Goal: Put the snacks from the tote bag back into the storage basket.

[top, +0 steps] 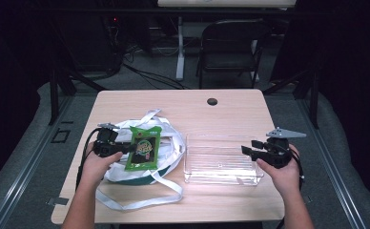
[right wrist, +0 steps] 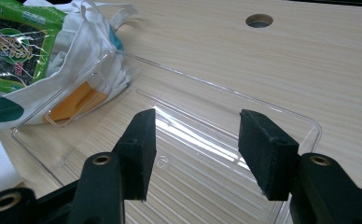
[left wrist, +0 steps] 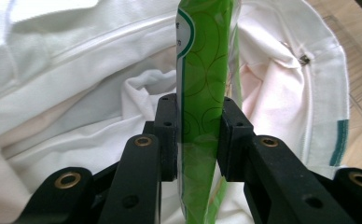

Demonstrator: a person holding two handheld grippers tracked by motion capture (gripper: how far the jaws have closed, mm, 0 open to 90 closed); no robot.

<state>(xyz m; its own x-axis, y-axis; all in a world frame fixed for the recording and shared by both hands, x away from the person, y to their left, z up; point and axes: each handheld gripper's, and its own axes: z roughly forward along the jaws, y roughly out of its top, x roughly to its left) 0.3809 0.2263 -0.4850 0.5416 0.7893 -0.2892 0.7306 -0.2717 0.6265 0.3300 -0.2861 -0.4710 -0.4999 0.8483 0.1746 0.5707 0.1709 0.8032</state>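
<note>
Green packet [left wrist: 207, 70] clamped edge-on between my left fingers [left wrist: 167, 135], centre frame, over white bag [left wrist: 67, 93]. Right fingers [right wrist: 139, 149] apart, above clear tray [right wrist: 281, 109], lower frame.

From my station the high view is dim and soft: the worktop [top: 221, 114] is evenly lit from above, while the room around it falls to near black and detail is coarse. The left gripper view is overexposed, the white bag [left wrist: 67, 93] nearly blown out and the near black fingers [left wrist: 167, 135] slightly soft. The right gripper view is bright, with glare streaks on the clear tray [right wrist: 193, 135].
</note>
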